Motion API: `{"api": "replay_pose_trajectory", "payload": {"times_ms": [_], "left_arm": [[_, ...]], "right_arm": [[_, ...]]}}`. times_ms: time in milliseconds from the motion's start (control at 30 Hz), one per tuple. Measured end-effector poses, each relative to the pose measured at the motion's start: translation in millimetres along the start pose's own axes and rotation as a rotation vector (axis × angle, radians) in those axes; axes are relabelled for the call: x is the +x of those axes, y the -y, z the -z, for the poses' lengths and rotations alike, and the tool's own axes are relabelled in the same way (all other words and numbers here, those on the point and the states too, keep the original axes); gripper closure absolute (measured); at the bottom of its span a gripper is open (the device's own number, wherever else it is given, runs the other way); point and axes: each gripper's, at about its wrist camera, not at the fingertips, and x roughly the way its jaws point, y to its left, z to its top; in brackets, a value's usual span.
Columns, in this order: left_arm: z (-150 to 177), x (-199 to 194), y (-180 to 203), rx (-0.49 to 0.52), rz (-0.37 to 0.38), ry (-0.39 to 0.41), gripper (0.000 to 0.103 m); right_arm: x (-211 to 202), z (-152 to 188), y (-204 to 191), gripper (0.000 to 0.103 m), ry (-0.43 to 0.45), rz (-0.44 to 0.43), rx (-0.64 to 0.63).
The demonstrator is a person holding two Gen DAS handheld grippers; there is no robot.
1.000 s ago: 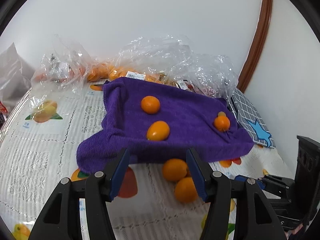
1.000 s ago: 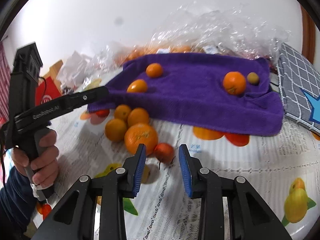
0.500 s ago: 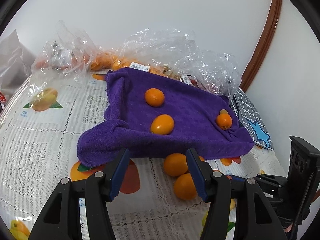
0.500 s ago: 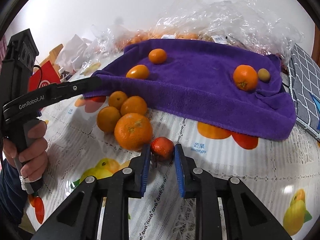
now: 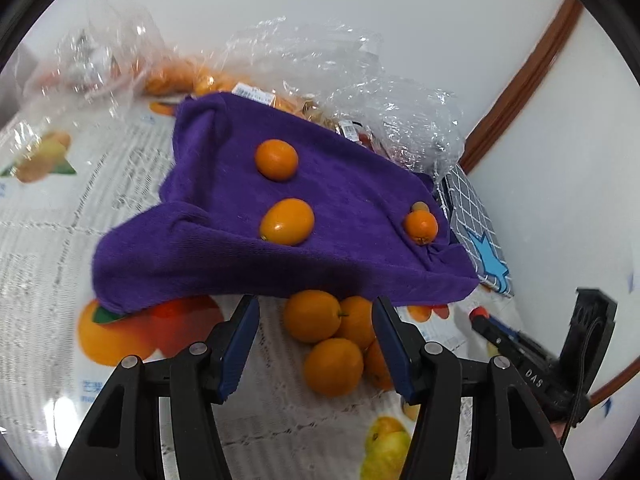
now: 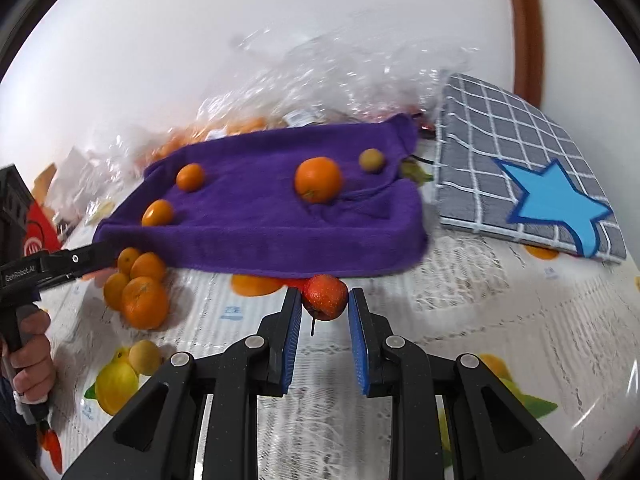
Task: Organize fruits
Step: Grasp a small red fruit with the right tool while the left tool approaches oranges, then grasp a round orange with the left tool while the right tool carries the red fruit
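Right wrist view shows your right gripper (image 6: 323,307) clamped on the small red stemmed fruit (image 6: 324,297), lifted just before the purple terry towel (image 6: 272,216). Your left gripper (image 5: 316,336) hangs wide open, holding nothing, over the cluster of loose oranges (image 5: 332,340) beside the towel's near edge.

Four fruits (image 6: 318,179) lie on the towel (image 6: 256,232) at frame centre; a cluster of oranges (image 6: 138,284) sits lower left before it; the cushion (image 6: 516,160) lies right
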Motion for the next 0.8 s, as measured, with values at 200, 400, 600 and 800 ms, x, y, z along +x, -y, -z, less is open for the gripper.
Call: {"api": "replay_pose_trajectory", "payload": {"times_ms": [200,400,600,800], "left_arm": [[0.9,15.0,-0.1,-0.02,-0.022,-0.051,0.054],[3.8,13.8,3.3,0.004,-0.026,-0.037,0.068],[3.3,-1.2,-1.2,-0.017,-0.041,0.017,0.068],[4.7,-18.5,5.7,0.035,-0.082,0.098,0.068]], "right_arm": [[3.7,0.2,15.5,0.079,-0.015,-0.022,0.078],[7.5,0.0,5.6,0.079,-0.029,-0.019,0.028],[6.7,1.3,9.6,0.079,-0.026,-0.02,0.043],[5.9,1.6,9.9,0.079,-0.02,-0.027,0.049]]}}
